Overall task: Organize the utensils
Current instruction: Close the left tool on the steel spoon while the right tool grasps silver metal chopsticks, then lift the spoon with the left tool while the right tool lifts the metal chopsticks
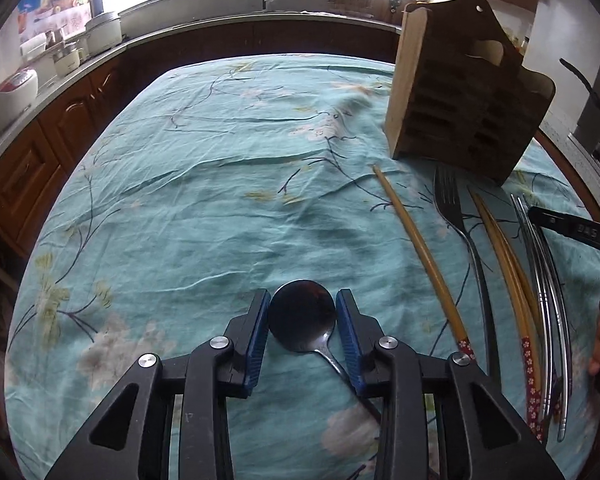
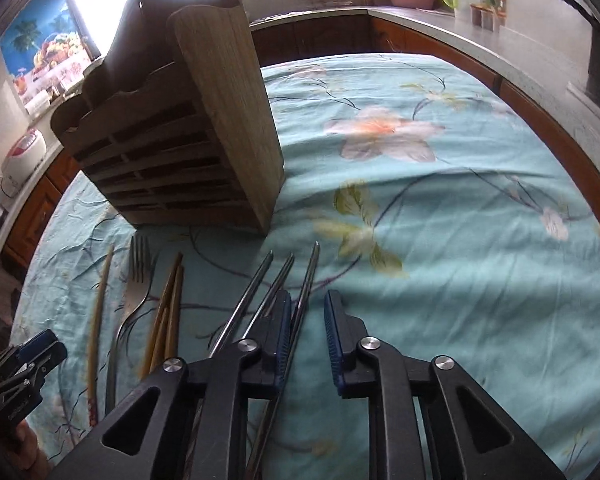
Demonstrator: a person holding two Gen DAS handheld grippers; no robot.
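Observation:
A dark metal spoon (image 1: 302, 322) lies on the tablecloth, bowl away from me. My left gripper (image 1: 302, 300) is shut on the bowl, with a blue pad touching each side. My right gripper (image 2: 308, 300) is low over several steel chopsticks. One steel chopstick (image 2: 311, 268) runs between its jaws beside the left pad, with a gap to the right pad, so it is open. Two more steel chopsticks (image 2: 256, 280) lie just left of it. The wooden slotted utensil holder (image 2: 172, 140) stands upright behind them.
A fork (image 1: 452, 208), a single bamboo chopstick (image 1: 416, 240) and a bamboo pair (image 1: 504, 248) lie in a row in front of the holder (image 1: 460, 92). The teal floral tablecloth (image 1: 200, 200) is wrinkled. Kitchen counters with appliances ring the table.

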